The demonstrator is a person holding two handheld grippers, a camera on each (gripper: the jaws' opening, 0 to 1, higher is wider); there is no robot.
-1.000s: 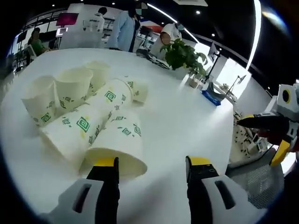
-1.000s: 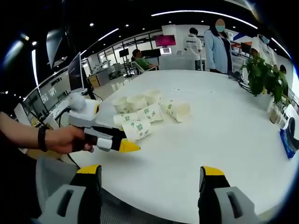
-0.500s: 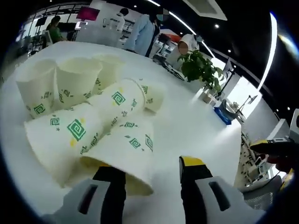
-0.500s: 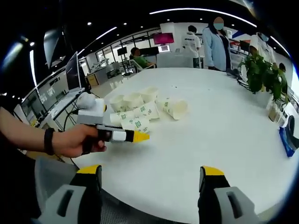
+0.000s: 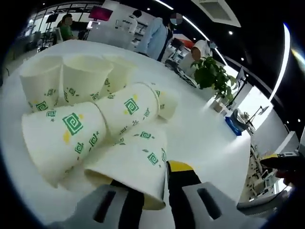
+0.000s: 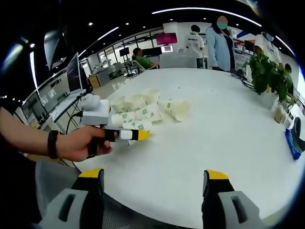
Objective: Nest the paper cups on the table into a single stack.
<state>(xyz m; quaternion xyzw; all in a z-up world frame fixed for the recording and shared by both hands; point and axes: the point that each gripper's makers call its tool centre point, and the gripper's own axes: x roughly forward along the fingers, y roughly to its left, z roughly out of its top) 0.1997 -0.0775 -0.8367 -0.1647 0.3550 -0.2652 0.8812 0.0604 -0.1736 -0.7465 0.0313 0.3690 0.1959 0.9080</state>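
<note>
Several white paper cups with green square marks are bunched on the round white table (image 5: 205,138). Three stand upright at the back (image 5: 86,78); others lie on their sides (image 5: 64,138). The nearest cup (image 5: 136,160) lies with its rim toward me, and my left gripper (image 5: 155,179) is shut on that rim, one jaw inside and one outside. From the right gripper view, the left gripper (image 6: 131,135) meets the cup cluster (image 6: 138,107), and one more cup (image 6: 177,109) lies apart to the right. My right gripper (image 6: 155,183) is open off the table's near edge, holding nothing.
A potted plant (image 5: 212,76) (image 6: 267,71) and a blue object (image 5: 236,125) (image 6: 293,143) sit at the table's far side. People stand beyond the table (image 6: 221,40). A hand (image 6: 78,143) holds the left gripper. Bare tabletop (image 6: 214,138) lies right of the cups.
The left gripper has moved in to the nearest lying cup and its jaws have narrowed onto the rim. The right gripper has stayed open and nearly still.
</note>
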